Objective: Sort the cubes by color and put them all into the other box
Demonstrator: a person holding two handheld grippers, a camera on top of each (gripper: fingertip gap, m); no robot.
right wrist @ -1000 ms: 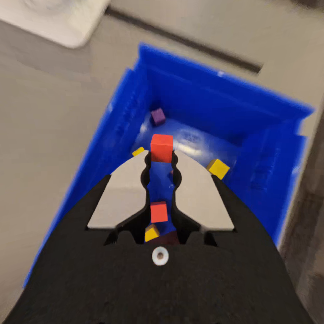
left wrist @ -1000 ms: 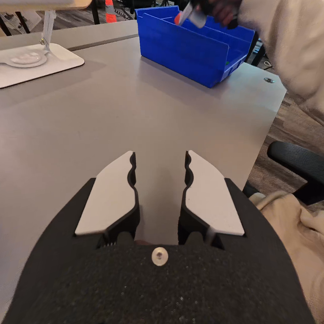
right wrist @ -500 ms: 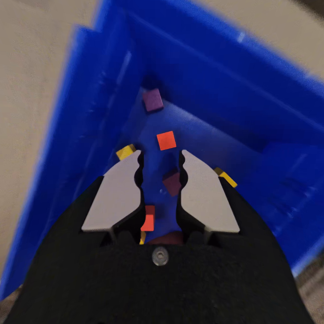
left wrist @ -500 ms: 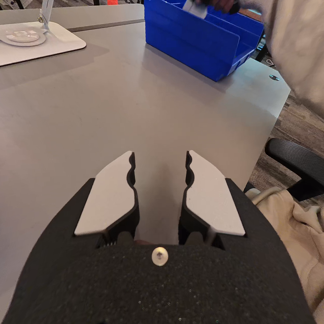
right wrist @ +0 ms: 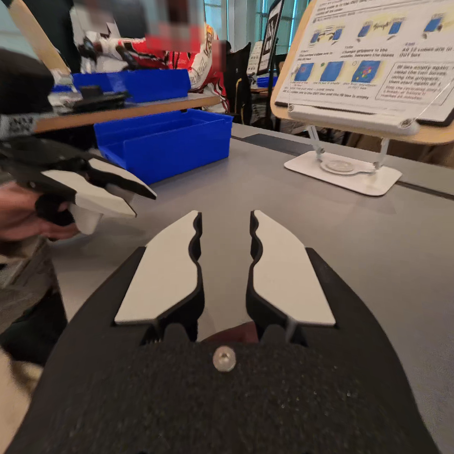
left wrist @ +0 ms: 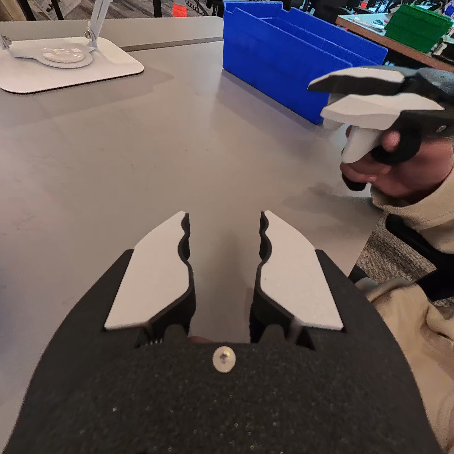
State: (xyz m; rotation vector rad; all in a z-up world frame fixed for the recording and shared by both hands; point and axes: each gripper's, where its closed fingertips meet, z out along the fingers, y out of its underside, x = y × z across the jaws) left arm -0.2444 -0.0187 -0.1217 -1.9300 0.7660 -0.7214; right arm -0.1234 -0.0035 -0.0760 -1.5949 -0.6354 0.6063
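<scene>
Blue box (left wrist: 282, 63) at 1 o'clock; grey tabletop (left wrist: 122, 159); white-and-black left claw (left wrist: 224, 216); white stand base (right wrist: 344, 174).

Grey table (left wrist: 147, 159) bearing blue box (left wrist: 282, 73), white stand (left wrist: 68, 66)

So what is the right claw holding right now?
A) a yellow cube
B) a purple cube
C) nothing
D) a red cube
C: the right claw is open, with only the bare grey table showing between its two fingers, and no cube is in sight there.
</scene>
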